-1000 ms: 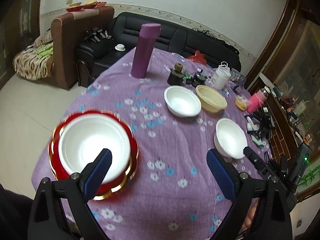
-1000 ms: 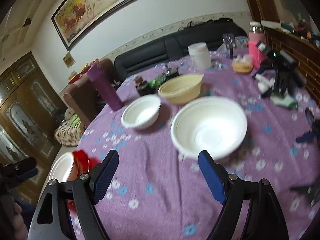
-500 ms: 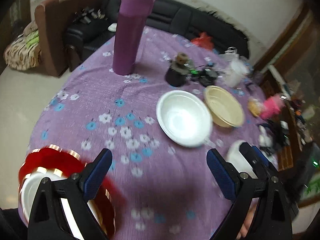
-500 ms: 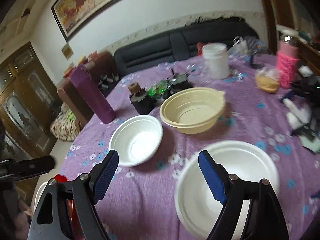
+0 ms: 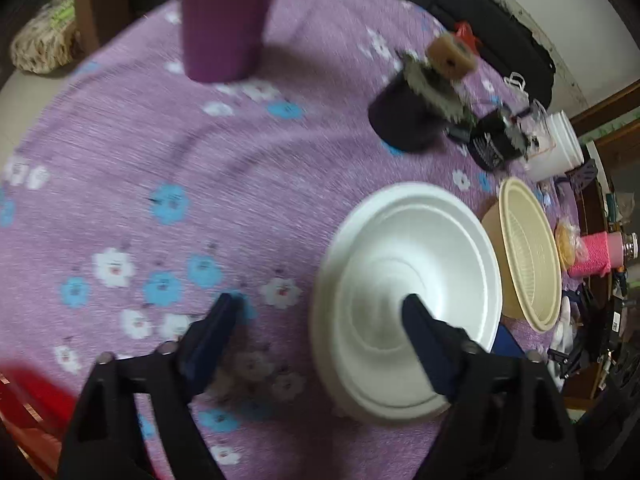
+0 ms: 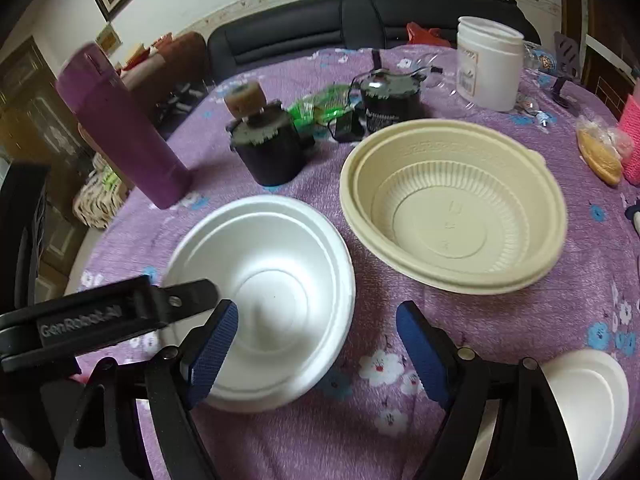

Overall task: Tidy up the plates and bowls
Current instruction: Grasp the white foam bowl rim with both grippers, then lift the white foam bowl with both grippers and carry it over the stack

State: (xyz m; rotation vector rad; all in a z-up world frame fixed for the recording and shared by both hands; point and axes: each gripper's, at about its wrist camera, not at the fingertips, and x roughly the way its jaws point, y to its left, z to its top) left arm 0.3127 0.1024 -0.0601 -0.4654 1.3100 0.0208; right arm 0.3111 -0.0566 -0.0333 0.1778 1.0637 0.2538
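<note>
Since the frame a second ago we have swung the left gripper (image 5: pixel 316 320) away from the red and gold scalloped plate (image 5: pixel 28 396) — then centred in its view with a white bowl on it, now only a red blur at the lower left edge — and up to the white foam bowl (image 5: pixel 404 300) near the table's middle. The right gripper (image 6: pixel 316 340) has likewise left the second white foam bowl (image 6: pixel 588 400), now at the lower right corner of its view, and closed on the same middle bowl. Both grippers are spread wide and hold nothing; the left one's right finger sits over the bowl's interior, its left finger outside the rim over the purple flowered tablecloth (image 5: pixel 160 160). We cannot tell whether it touches the rim. Progress, as we judge it: one bowl looked stacked on the plate earlier, but that stack is not visible now. Still loose are the middle bowl, the corner bowl and the cream ribbed plastic bowl (image 6: pixel 452 208) just beside the middle one — so most of the gathering remains.
</note>
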